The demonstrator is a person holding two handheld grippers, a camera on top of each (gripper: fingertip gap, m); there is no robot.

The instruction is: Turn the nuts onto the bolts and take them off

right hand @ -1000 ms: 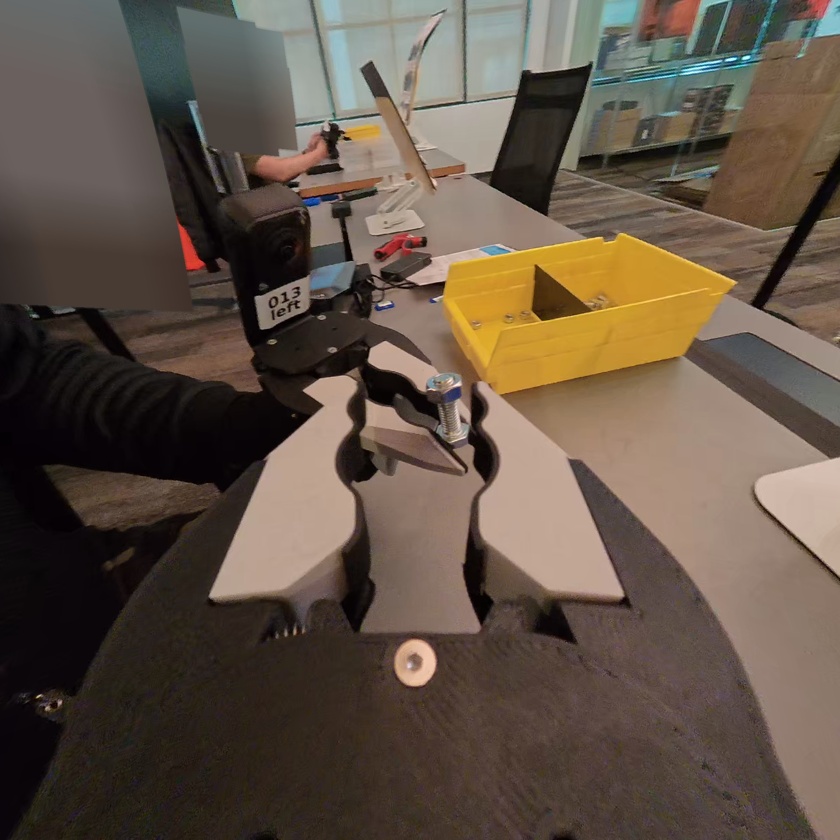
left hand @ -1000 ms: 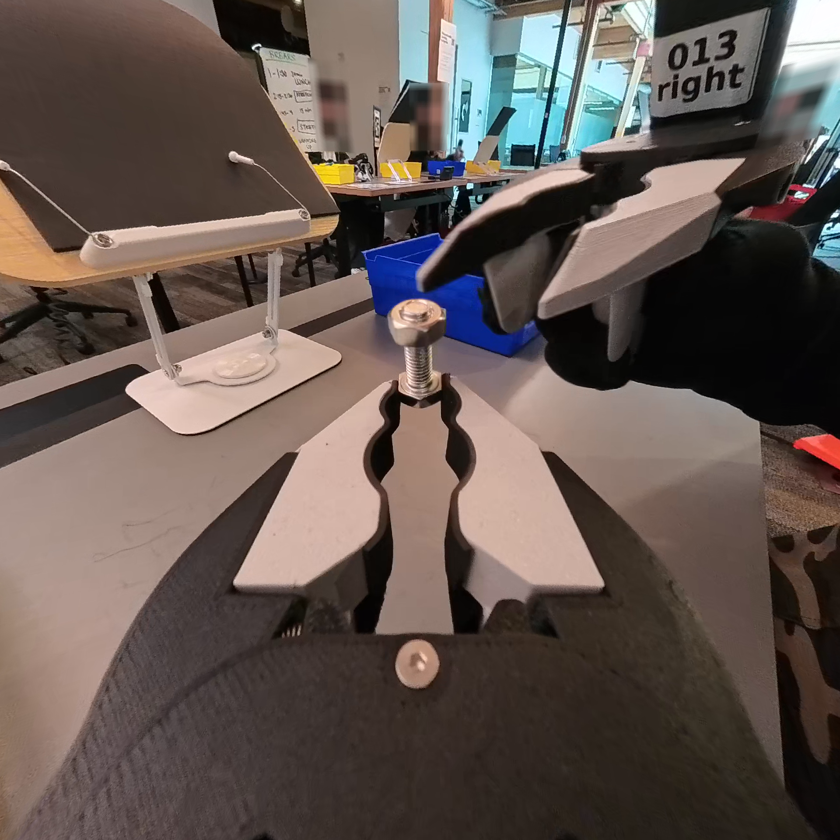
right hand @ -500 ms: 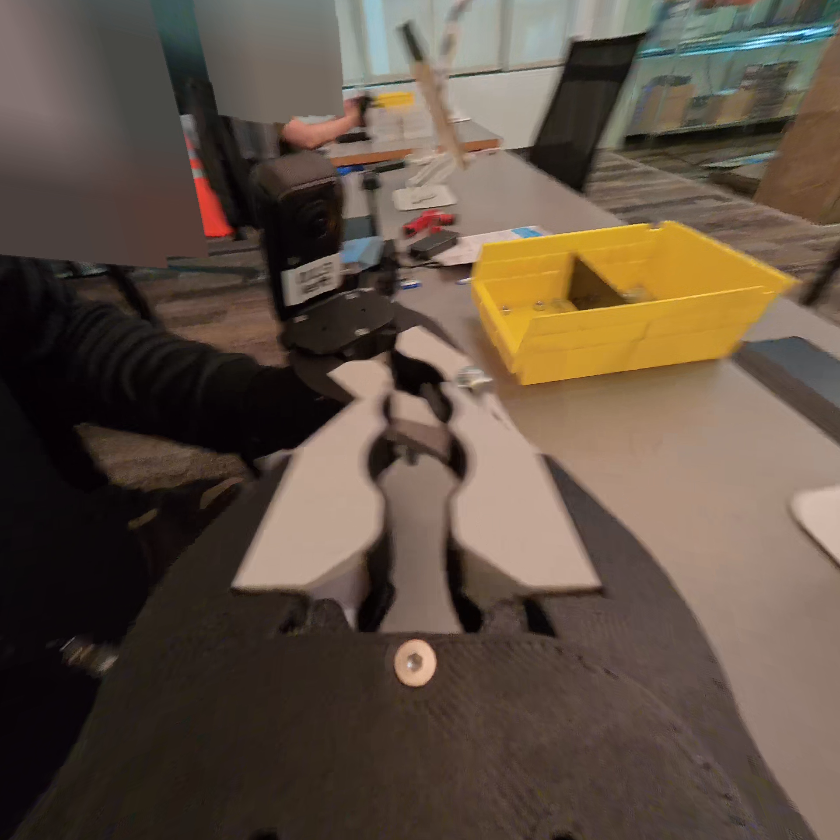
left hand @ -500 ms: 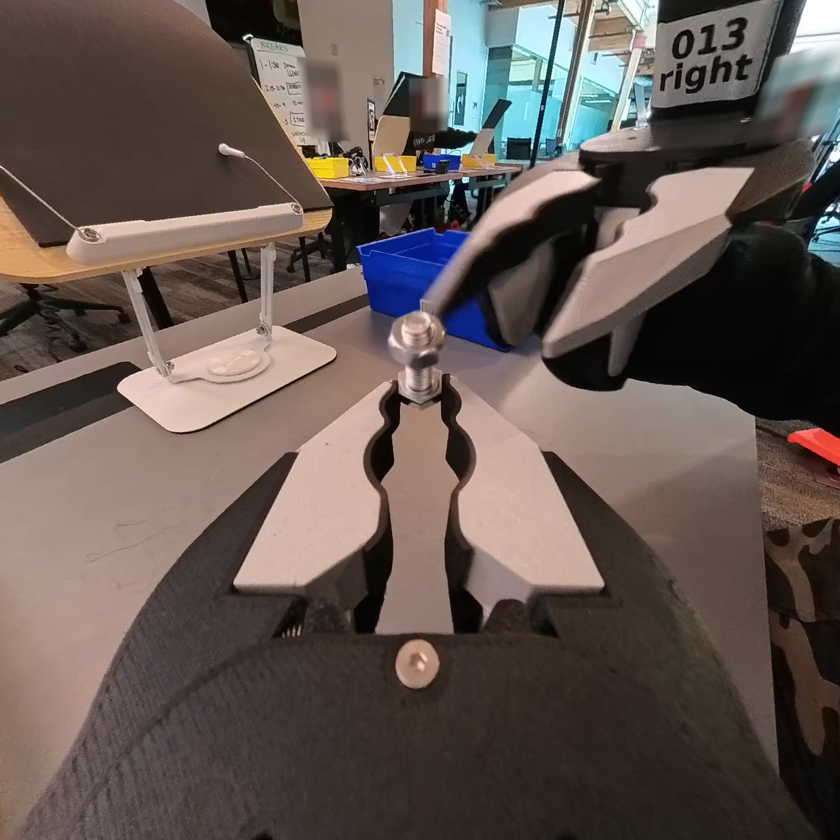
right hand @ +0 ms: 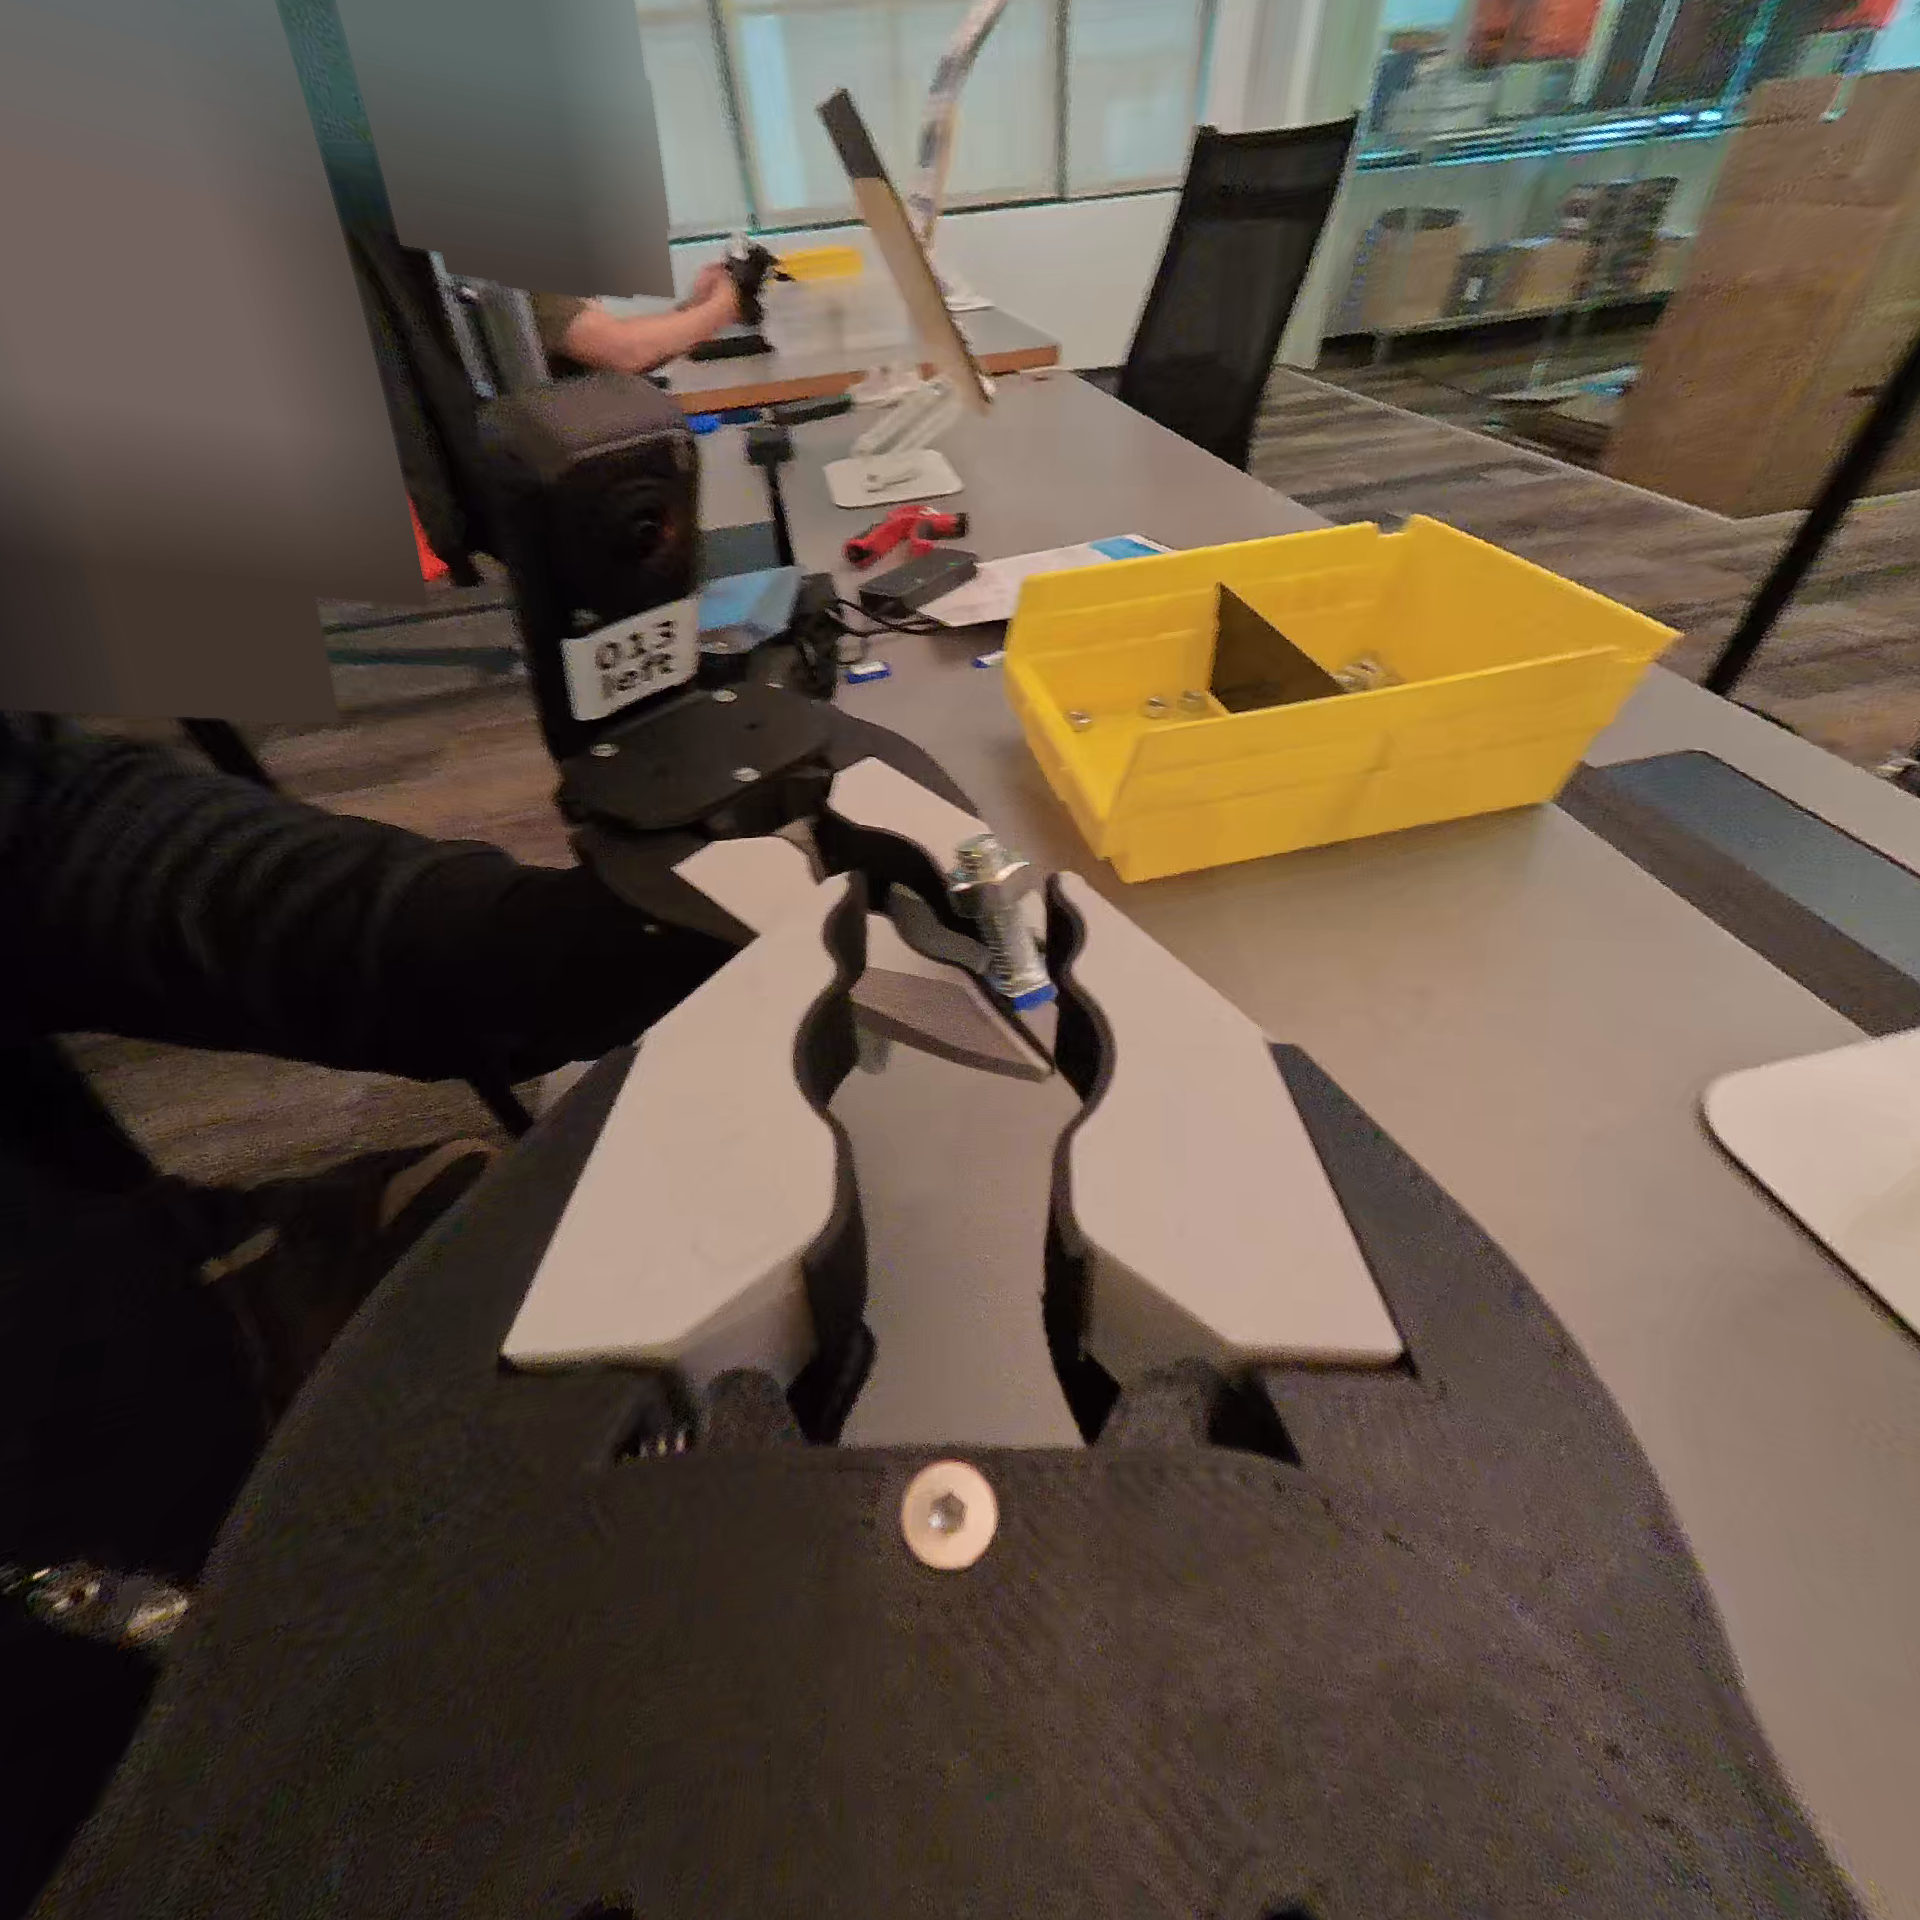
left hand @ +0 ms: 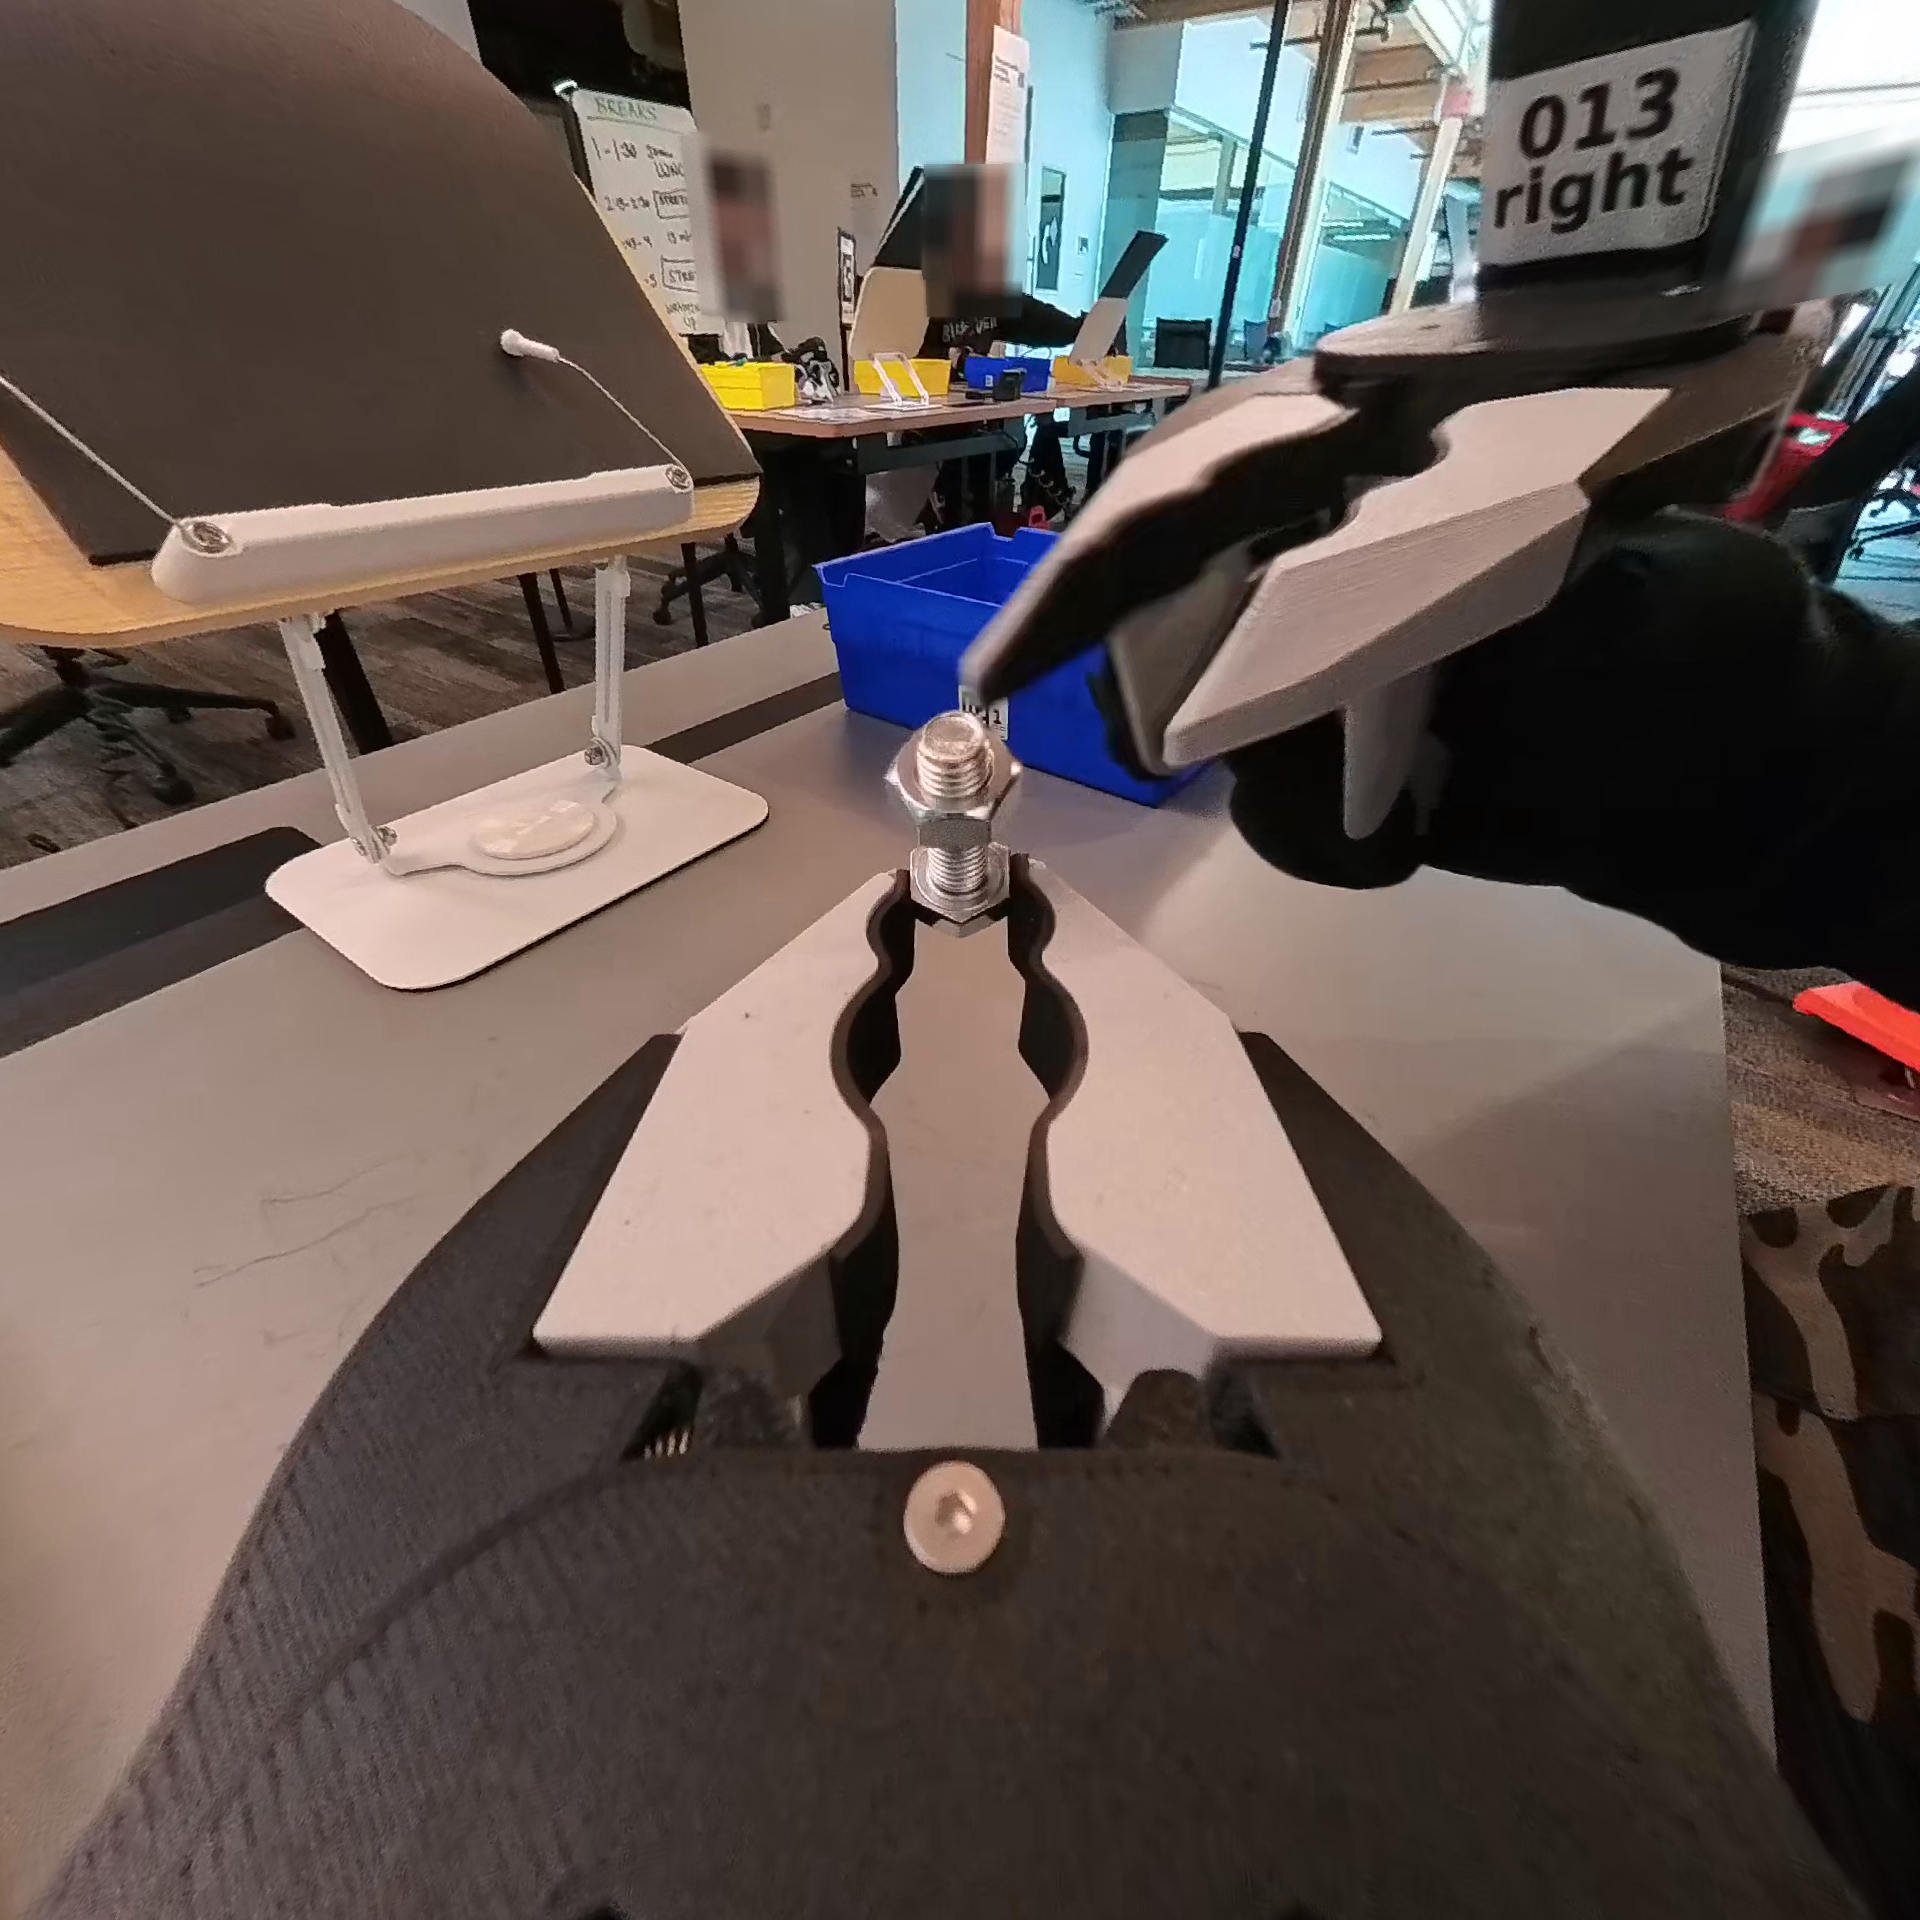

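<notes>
While the left gripper (left hand: pixel 956 894) clamped the threaded steel bolt (left hand: pixel 953 831) upright, its hex nut (left hand: pixel 953 781) near the top, the right gripper (left hand: pixel 1081 707) hovered parted just above.

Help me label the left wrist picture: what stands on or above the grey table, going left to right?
White stand → bolt wearing its nut, gripped by the left gripper → right gripper, open and close above the nut. The blue bin behind overlaps, so I skip it.

A silver bolt (left hand: pixel 954 844) stands upright, head down, with a hex nut (left hand: pixel 952 781) threaded near its top end.
</notes>
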